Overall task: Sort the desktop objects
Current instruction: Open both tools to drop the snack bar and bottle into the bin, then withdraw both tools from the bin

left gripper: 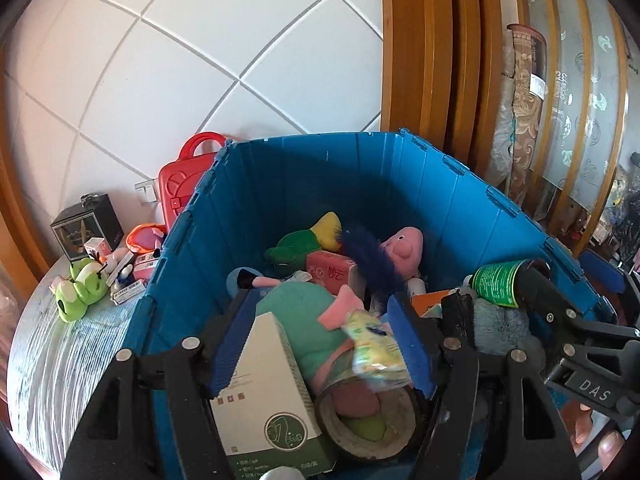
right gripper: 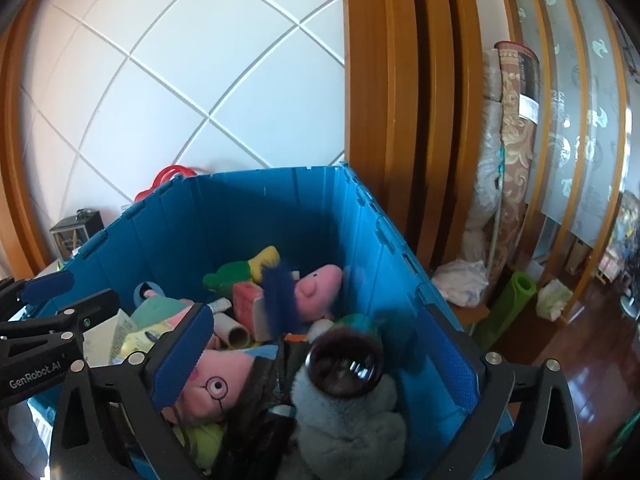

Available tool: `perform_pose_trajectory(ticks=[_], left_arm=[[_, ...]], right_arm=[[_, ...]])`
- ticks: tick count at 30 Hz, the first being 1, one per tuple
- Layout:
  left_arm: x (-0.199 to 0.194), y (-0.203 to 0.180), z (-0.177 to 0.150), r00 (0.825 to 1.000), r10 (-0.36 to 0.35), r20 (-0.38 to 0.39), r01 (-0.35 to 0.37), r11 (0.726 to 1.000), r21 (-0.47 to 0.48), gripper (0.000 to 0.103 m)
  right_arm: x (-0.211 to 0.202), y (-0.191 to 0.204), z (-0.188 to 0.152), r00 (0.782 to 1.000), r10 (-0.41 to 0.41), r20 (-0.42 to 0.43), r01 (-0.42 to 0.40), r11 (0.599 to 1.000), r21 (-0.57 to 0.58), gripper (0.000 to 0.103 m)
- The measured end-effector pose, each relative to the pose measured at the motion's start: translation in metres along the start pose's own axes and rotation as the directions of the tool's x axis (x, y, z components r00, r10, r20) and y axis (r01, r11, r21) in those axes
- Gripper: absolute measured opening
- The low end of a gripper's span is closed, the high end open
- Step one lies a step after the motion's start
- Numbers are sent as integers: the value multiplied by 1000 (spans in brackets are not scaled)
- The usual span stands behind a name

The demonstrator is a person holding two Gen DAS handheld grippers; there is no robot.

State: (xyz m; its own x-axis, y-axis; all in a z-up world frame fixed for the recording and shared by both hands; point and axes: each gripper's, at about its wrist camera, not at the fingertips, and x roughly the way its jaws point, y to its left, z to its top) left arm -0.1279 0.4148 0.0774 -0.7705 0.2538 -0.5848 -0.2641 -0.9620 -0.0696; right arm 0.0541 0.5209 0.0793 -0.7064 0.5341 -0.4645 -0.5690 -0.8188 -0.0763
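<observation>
- Left gripper (left gripper: 324, 344): its blue-padded fingers (left gripper: 412, 344) stand apart over the open blue plastic crate (left gripper: 460, 200), gripping nothing; a crumpled yellow-and-white wrapper (left gripper: 372, 348), blurred, lies between them without touching the pads.
- Below and between the left fingers: a white-and-green cardboard box (left gripper: 272, 392), tilted, beside a grey roll of tape (left gripper: 372, 424) and a teal-and-pink plush toy (left gripper: 304, 308).
- Beyond the left fingertips: a blue feathery stick (left gripper: 372, 260), a pink plush pig (left gripper: 404, 246), a green-and-yellow plush toy (left gripper: 304, 240) and a pink carton (left gripper: 332, 270), all inside the crate.
- Right gripper (right gripper: 316, 356): fingers (right gripper: 448, 360) spread wide, gripping nothing; a dark brown bottle with a green label (right gripper: 346, 364) lies between them, mouth toward the camera, clear of both pads, on a grey-blue plush toy (right gripper: 348, 432).
- Beside the right gripper's left finger: a pink plush pig with glasses (right gripper: 212, 384).
- Left of the crate, on the table (left gripper: 48, 360): a green plush frog (left gripper: 80, 288), a black box (left gripper: 86, 228), a red plastic case (left gripper: 184, 184).
</observation>
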Motion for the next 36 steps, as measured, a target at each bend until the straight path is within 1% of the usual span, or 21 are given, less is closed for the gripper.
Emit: perform_pose_trajectory(ticks=[2, 4, 9, 12, 14, 17, 20, 22, 29, 36], left_arm=[[-7, 8, -3, 1000, 15, 5, -15, 1000, -13, 68], [-17, 15, -6, 999, 23, 28, -22, 1000, -21, 68], [-46, 37, -14, 996, -1, 88, 4, 999, -34, 68], [-63, 48, -19, 993, 8, 121, -6, 1000, -22, 69], [-70, 56, -22, 992, 3, 122, -1, 1000, -15, 70], [-77, 65, -25, 993, -35, 111, 37, 999, -14, 70], [-83, 74, -29, 995, -50, 92, 50, 999, -5, 70], [-88, 80, -33, 994, -74, 80, 74, 997, 2, 70], [-103, 85, -41, 994, -80, 78, 77, 996, 32, 70], [-116, 89, -45, 993, -77, 89, 75, 997, 27, 70]], right_arm=[[-5, 3, -2, 1000, -1, -1, 1, 1000, 2, 103], [-11, 7, -3, 1000, 0, -5, 0, 1000, 0, 103], [-31, 23, -8, 1000, -12, 1, 12, 1000, 2, 103], [-45, 36, -10, 1000, -17, 8, 17, 1000, 8, 103], [-56, 46, -11, 1000, -17, 13, 17, 1000, 10, 103], [-73, 62, -14, 1000, -13, 20, 13, 1000, -1, 103], [-87, 74, -17, 999, -29, 22, 29, 1000, -1, 103], [-93, 79, -19, 999, -38, 21, 38, 999, 1, 103], [-113, 95, -26, 999, -43, 19, 43, 999, 12, 103], [-126, 101, -27, 999, -40, 31, 39, 999, 19, 103]])
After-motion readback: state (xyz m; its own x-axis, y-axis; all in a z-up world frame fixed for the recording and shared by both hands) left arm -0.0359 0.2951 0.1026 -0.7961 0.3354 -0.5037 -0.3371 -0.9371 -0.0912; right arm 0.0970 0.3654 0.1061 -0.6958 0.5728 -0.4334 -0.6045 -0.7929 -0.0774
